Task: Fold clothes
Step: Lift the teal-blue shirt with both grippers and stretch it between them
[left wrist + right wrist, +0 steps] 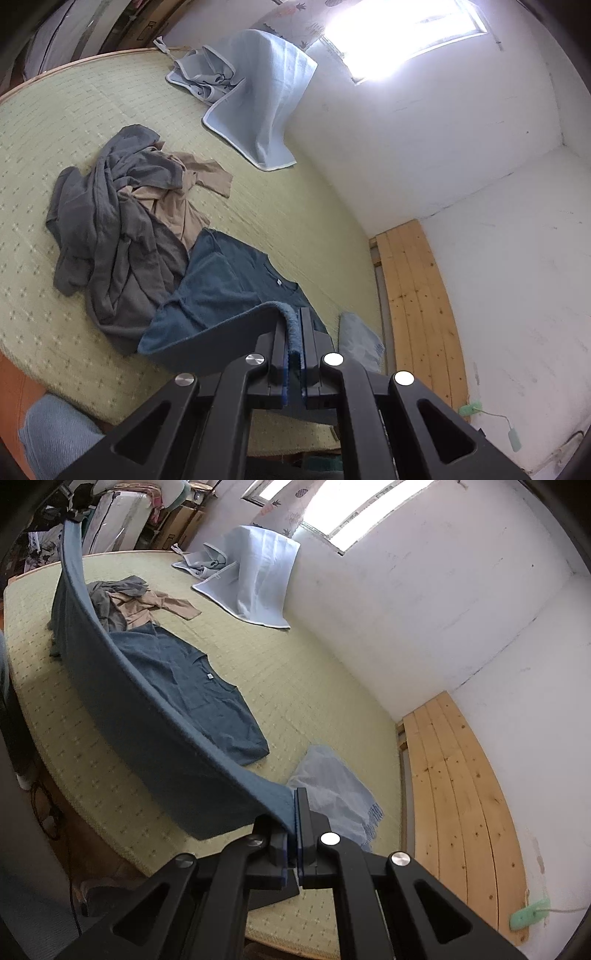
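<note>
Bed covered by a pale green woven mat with small cross-shaped marks in rows; wooden edge visible along the far side. White plastered wall beside the bed, scuffed and cracked near the corner. Bright window high in the wall, overexposed; a patterned curtain hangs at its left. Unpainted pine planks stand against the wall at the bed's near end. A mint-green power strip with a white cord lies at the foot of the planks. Far side of the room: stacked cardboard boxes and bundled bedding, detail unclear. Reddish-brown floor below the bed edge.
</note>
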### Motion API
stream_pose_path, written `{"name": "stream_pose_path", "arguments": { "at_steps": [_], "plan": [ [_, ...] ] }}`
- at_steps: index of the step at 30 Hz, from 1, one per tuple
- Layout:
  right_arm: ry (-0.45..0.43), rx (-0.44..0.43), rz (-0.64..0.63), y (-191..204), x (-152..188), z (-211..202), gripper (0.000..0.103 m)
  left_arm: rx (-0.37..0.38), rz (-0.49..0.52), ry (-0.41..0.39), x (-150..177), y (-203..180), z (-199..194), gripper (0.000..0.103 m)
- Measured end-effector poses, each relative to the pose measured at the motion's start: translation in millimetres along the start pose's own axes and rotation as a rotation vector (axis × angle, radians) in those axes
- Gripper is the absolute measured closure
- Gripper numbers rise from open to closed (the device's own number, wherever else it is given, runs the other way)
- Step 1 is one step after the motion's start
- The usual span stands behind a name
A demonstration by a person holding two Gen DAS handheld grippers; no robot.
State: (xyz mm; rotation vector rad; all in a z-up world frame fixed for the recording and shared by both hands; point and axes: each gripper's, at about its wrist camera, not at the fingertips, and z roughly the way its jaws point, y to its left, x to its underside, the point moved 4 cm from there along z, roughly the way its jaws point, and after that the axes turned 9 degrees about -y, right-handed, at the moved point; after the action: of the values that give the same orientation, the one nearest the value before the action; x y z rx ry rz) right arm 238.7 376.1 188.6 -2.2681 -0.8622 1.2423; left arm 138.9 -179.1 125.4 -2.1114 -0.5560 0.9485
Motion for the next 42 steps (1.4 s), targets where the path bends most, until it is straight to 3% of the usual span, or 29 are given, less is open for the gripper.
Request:
{"name": "stream_pose_path", "arguments": {
  "at_steps": [8,22,29,42],
  "plan": [
    [0.008,-0.043,-0.014,-18,-23,66,0.103,-0.067,0.036,0.006,-34,2,67,0.101],
    [0.109,-0.138,0.017,-34,-31,261,0.103,-0.281,0.054,0.079,-87,38,255,0.101],
    [0.221,-0.188,0.002,-19,-19,379,0.103,-0.401,0.062,0.115,-85,74,341,0.101],
    [0.334,-0.241,0.096,-11,6,504,0.103,-0.511,0.149,0.168,-90,107,446,0.101]
  ]
}}
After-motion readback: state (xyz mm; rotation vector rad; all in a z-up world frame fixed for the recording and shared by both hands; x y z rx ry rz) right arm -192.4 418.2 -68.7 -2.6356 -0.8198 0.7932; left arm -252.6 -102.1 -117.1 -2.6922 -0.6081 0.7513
